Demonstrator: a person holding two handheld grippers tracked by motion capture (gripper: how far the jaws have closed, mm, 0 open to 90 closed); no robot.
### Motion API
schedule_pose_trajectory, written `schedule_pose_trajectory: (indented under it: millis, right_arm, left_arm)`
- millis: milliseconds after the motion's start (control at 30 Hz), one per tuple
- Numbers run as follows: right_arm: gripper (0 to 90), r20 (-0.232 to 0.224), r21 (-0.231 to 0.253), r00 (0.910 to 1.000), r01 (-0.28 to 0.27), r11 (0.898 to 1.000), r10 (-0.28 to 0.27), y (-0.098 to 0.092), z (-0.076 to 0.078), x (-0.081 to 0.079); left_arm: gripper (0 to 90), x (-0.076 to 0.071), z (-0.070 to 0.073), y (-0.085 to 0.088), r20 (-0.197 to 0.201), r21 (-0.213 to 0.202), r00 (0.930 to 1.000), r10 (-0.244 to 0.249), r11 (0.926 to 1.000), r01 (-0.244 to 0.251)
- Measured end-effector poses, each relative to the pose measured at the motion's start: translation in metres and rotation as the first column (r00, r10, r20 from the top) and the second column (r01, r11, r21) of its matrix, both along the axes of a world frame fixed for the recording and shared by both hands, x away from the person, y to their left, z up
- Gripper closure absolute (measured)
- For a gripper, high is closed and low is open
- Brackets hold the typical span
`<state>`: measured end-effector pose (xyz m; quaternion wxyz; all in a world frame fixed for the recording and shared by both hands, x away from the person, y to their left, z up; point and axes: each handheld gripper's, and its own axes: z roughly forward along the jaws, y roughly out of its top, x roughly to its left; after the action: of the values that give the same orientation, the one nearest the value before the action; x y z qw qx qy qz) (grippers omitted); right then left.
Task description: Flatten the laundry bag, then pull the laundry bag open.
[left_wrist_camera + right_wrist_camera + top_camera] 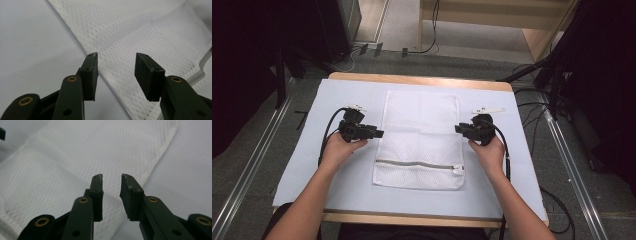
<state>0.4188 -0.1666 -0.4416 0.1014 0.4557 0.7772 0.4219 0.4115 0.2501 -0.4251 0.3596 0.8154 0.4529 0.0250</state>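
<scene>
A white mesh bag [419,140] lies flat mid-worktop [337,175], zip nearest the person. The left claw [379,133] stands at its left edge, jaws well apart and empty. The right claw [458,129] stands at its right edge, jaws narrowly parted, empty. Two small white strips [488,110] lie beyond the claws.

You have a wooden-edged surface [422,79] in front of you, covered almost to its rim by a pale sheet [312,150]; bare wood shows along the far and near edges. Flat on the sheet's middle lies a white mesh laundry bag [419,130], its long sides running away from you and its grey zipper [417,164] crossing near the end closest to you. The zipper pull sits at that line's right end.
</scene>
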Motion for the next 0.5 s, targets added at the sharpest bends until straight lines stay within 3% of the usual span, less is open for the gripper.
schedule_pose_trajectory:
  millis: [200, 367, 500]
  right_arm:
    - [74.1, -0.017, 0.014, 0.9991, -0.039, 0.999, 0.039, -0.006, -0.001, -0.026]
    - [74.7, 0.005, 0.029, 0.9976, -0.069, 0.997, 0.068, -0.015, -0.004, -0.047]
    - [74.8, -0.006, 0.038, 0.9971, -0.076, 0.996, 0.076, -0.019, -0.007, -0.056]
  left_arm:
    - [52.8, 0.001, 0.001, -0.006, 0.004, -0.001, 0.9998, -0.018, 0.9998, 0.018]
    - [52.2, 0.002, 0.003, -0.012, 0.008, 0.004, 0.9992, -0.04, 0.9992, 0.04]
    - [50.9, 0.002, 0.005, -0.019, 0.017, -0.006, 0.9985, -0.051, 0.9987, 0.051]
